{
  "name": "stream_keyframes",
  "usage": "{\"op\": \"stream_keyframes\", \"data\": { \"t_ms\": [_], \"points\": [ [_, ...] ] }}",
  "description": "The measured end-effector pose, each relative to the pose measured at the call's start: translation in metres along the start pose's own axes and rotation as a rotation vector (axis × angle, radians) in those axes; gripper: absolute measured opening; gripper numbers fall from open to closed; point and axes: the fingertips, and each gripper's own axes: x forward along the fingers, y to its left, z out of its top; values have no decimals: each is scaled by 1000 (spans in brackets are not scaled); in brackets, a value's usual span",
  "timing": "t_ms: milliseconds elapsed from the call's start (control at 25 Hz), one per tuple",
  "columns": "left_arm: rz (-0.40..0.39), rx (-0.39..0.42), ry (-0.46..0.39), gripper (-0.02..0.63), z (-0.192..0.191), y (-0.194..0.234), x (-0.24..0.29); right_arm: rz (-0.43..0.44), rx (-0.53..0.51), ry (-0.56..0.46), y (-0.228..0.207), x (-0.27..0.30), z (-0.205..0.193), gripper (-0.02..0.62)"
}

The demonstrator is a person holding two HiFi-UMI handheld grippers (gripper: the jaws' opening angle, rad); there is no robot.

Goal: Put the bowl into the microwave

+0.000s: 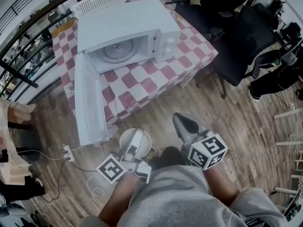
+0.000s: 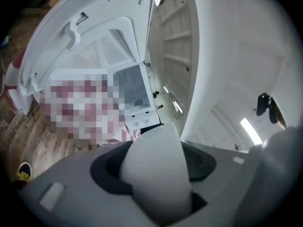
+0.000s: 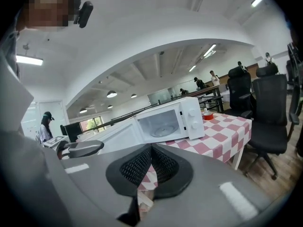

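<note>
The white microwave [image 1: 124,32] stands on a red-and-white checked table [image 1: 142,86]. Its door [image 1: 90,103] is swung wide open toward me and the glass turntable [image 1: 118,50] shows inside. My left gripper [image 1: 135,142] is below the table's near edge, over the wooden floor. It is shut on the rim of a white bowl [image 1: 128,138], which fills the jaws in the left gripper view [image 2: 156,174]. My right gripper [image 1: 182,122] is to its right, shut and empty. It points at the microwave [image 3: 175,119] in the right gripper view.
Black office chairs [image 1: 241,37] stand right of the table. A white basket [image 1: 97,1] sits behind the microwave. A power strip with cables [image 1: 66,152] lies on the floor at left. A red can [image 3: 207,116] is on the table beside the microwave.
</note>
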Motion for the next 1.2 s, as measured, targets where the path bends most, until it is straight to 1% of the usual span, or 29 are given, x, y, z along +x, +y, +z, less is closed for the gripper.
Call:
{"op": "stream_keyframes", "data": {
  "t_ms": [120, 320, 480, 800, 1040, 1200],
  "points": [
    [-12, -9, 20, 279, -3, 1, 1, -12, 36, -9, -4, 1, 2, -3],
    [-19, -25, 36, 278, -10, 0, 0, -31, 24, -9, -6, -6, 4, -3],
    [-32, -23, 36, 278, -11, -3, 1, -36, 0, -9, -5, -10, 8, -3],
    [-6, -65, 28, 278, -11, 0, -4, -15, -12, 1, -2, -8, 11, -3],
    [8, -50, 28, 278, -7, 5, 8, 8, -2, 16, -9, 6, 10, -3],
    [10, -39, 20, 278, 4, 6, 26, 16, -6, 17, -23, 22, 20, -3]
  ]
}}
